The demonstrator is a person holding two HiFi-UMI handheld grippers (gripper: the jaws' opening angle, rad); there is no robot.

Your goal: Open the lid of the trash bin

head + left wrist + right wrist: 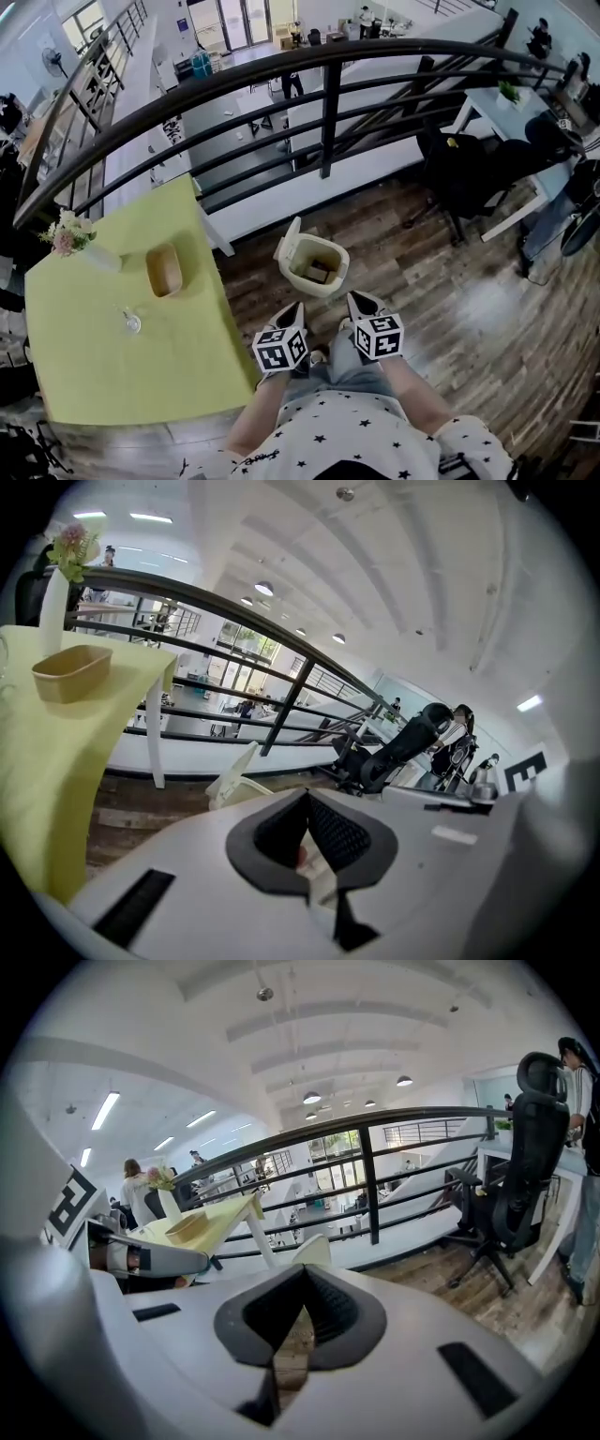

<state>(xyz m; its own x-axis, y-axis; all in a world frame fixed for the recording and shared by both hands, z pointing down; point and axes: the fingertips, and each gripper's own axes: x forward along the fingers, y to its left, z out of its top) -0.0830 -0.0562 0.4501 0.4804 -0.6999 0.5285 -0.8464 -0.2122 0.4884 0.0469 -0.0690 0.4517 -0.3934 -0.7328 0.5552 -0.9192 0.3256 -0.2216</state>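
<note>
The cream trash bin [312, 266] stands on the wood floor in front of me, and its lid [289, 236] is tipped up at the back left, so the inside shows with some scraps in it. My left gripper [294, 309] and right gripper [360, 302] hover side by side just short of the bin, not touching it. Both point towards it. In the left gripper view the jaws [306, 803] meet with nothing between them, and the raised lid [234, 772] shows beyond. The right gripper [302, 1283] is likewise shut and empty, with the lid [314, 1249] ahead of it.
A yellow-green table [103, 356] stands close on the left with a bowl [164, 270], a vase of flowers [73, 239] and a small glass [131, 322]. A black railing [328, 103] runs behind the bin. A black office chair [459, 173] and a white desk [511, 117] are at the right.
</note>
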